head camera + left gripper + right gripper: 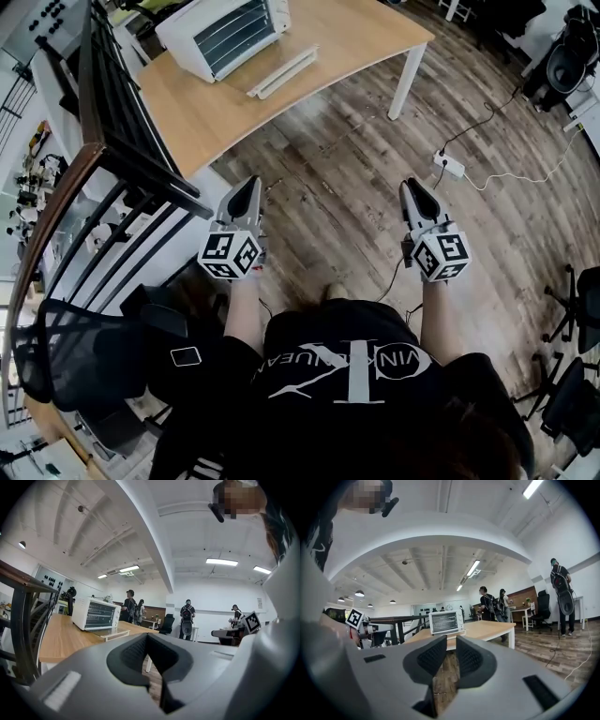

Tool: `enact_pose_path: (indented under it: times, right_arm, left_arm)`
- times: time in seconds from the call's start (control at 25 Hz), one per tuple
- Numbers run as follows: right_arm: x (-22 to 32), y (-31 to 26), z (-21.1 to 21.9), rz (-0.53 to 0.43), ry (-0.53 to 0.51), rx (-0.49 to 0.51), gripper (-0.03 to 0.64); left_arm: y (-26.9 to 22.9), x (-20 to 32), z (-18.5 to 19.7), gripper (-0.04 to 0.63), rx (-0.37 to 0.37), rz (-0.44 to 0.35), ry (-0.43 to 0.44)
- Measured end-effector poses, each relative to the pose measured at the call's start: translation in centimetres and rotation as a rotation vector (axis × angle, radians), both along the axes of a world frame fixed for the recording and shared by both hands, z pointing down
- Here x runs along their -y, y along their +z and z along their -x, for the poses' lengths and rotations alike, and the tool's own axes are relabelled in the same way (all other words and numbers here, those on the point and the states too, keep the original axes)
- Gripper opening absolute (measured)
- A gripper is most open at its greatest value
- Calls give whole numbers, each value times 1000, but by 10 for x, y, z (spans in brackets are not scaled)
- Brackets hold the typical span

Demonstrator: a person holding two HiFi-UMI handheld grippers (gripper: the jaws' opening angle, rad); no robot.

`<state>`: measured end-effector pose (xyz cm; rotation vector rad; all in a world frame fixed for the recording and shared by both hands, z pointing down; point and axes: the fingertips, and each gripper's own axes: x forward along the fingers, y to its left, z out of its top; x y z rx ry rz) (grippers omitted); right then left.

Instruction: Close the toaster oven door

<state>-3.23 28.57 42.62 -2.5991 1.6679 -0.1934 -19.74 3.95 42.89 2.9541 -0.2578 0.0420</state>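
Toaster oven door (284, 71) lies open flat, lengthwise along the oven (225, 33).

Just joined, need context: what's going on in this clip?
A person stands back from the wooden table, holding both grippers empty over the floor. The left hand-held gripper has its jaws together; the right hand-held gripper shows a narrow gap. The white toaster oven sits on the table with its door folded down open. Neither gripper is near it, so closing has not started.
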Motion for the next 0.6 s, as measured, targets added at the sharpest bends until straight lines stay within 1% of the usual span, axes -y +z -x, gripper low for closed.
enact_pose_path:
  times: [0.16, 0.32, 0.6]
  right_arm:
    - [-6, 1, -11, -8, 12, 10, 26]
    - [-13, 4, -19, -18, 21, 22, 26]
    - [-21, 5, -30, -27, 35, 33, 26]
  left_arm:
    - [-2, -3, -13, -2, -2, 0, 8]
    - [0, -9, -26, -2, 11, -1, 30]
    - [-3, -18, -48, -2, -1, 17, 61]
